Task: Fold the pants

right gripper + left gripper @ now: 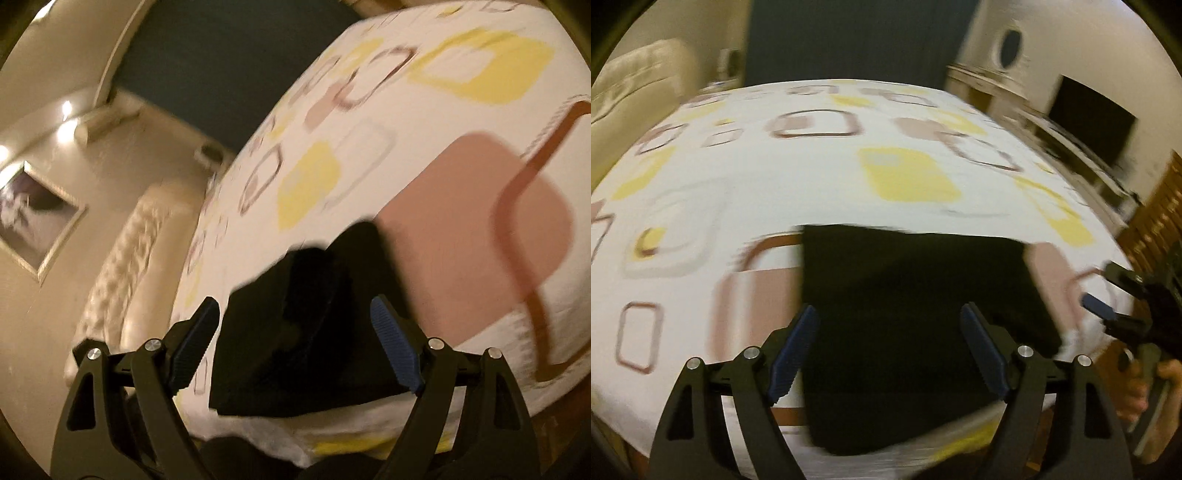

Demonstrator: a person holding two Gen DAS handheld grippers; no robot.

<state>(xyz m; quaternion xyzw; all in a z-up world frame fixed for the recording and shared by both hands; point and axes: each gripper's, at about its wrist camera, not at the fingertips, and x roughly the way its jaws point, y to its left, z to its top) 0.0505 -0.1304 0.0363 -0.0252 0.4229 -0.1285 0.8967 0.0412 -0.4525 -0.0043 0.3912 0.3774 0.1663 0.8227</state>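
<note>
Black pants (916, 332) lay folded into a compact dark block on the bed (775, 184), near its close edge, on a white sheet printed with yellow and pink-brown rounded squares. In the left wrist view the block sat at 6 o'clock of the frame, its far edge straight, one pink square of the print just beside it at 9 o'clock.

Left tool (888, 354) was released: blue pads spread wide, above the pants, nothing between them. Whether the pads touched the cloth could not be told; the frame was blurred.

Right tool (295, 347) was also released, pads wide apart, pointed at the pants from the bed's close edge; the block showed a raised fold toward 12 o'clock. Nothing was gripped. In the left wrist view this tool appeared at 3 o'clock, just off the right side of the pants, with a hand (1145, 387) on its handle at 4 o'clock.

A padded headboard (122, 266) stood at 9 o'clock of the right view.
</note>
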